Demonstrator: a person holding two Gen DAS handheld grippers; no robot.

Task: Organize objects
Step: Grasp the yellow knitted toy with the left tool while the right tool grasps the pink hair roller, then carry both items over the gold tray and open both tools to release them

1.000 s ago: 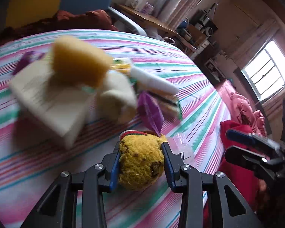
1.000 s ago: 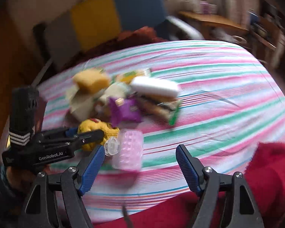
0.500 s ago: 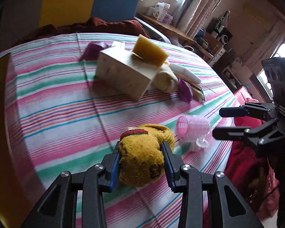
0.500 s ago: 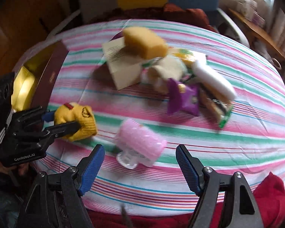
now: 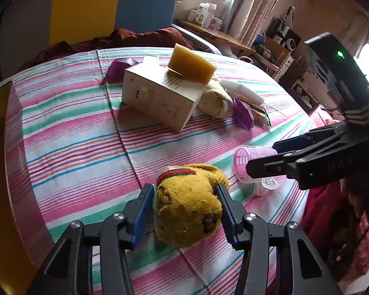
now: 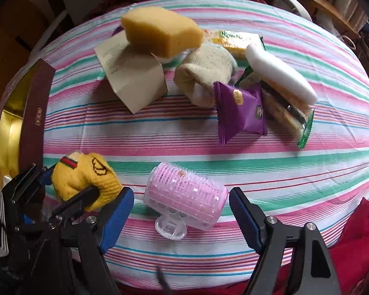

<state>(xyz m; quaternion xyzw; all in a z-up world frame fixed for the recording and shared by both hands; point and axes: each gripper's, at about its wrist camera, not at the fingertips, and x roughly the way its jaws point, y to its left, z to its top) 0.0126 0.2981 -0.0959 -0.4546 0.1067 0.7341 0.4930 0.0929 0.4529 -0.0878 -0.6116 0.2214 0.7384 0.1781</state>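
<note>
Blue-padded left tongs point(image 5: 184, 211), low in the left wrist view, have just been easing apart with the yellow knitted sock point(image 5: 188, 205) between them: there's a sliver of gap at the left pad, the right pad looks about touching, and the sock rests on the striped tablecloth point(image 5: 81, 147). In the right wrist view the same sock point(image 6: 84, 180) sits at lower left with the left tongs point(image 6: 59, 184) around it. Right tongs point(image 6: 180, 211) stand wide, nothing gripped, straddling the pink hair roller point(image 6: 184, 196) that lies on its side between the pads, clear of both. From the left wrist view the right tongs point(image 5: 278, 156) come in from the right edge, over the roller point(image 5: 248, 164). Further up the frame: a purple snack packet point(image 6: 238, 109), a cream sock point(image 6: 206, 73), a white block point(image 6: 280, 73) on wrapped biscuits, a cardboard box point(image 6: 132, 78) with a yellow sponge point(image 6: 160, 33) on top. At the left edge, a brown box with gold lining point(image 6: 34, 103).
</note>
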